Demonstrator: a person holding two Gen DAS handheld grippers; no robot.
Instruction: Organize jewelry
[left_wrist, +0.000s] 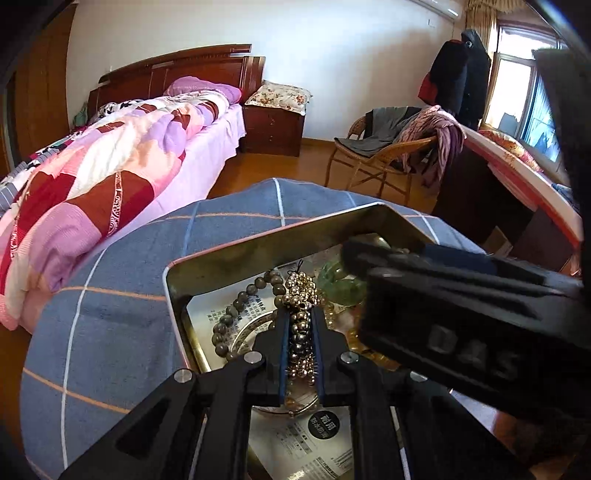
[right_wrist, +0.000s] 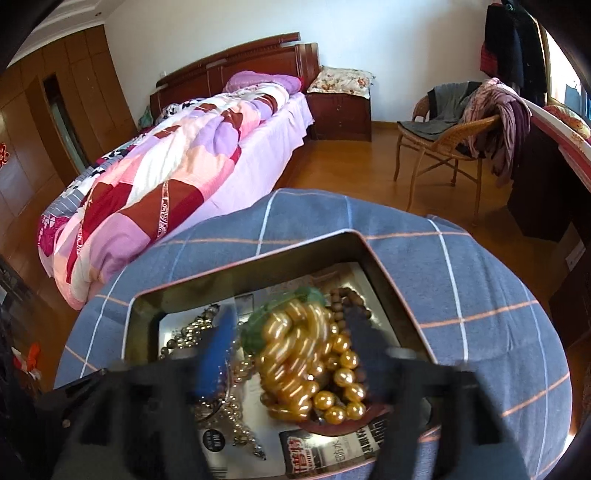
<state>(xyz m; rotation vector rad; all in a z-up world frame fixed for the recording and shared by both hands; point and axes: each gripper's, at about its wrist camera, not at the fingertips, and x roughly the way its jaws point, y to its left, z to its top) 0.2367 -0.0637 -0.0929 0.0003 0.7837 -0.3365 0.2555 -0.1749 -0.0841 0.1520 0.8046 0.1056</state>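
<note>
A metal tin box (left_wrist: 258, 243) (right_wrist: 258, 258) sits on a blue checked cloth and holds jewelry. My left gripper (left_wrist: 300, 314) is shut on a strand of small metallic beads (left_wrist: 301, 295) over the box. A grey-green bead bracelet (left_wrist: 236, 306) and a green jade bangle (left_wrist: 340, 284) lie inside. My right gripper (right_wrist: 291, 317) is open, blurred, its fingers astride a pile of large gold beads (right_wrist: 314, 354). A brown bead strand (right_wrist: 351, 299) lies behind them. The right gripper's body (left_wrist: 461, 306) crosses the left wrist view.
The blue checked cloth (right_wrist: 480, 295) covers a round table. A bed with a patchwork quilt (right_wrist: 177, 166) stands left. A wicker chair with clothes (right_wrist: 450, 129) stands right on the wooden floor. A nightstand (right_wrist: 340, 107) is by the wall.
</note>
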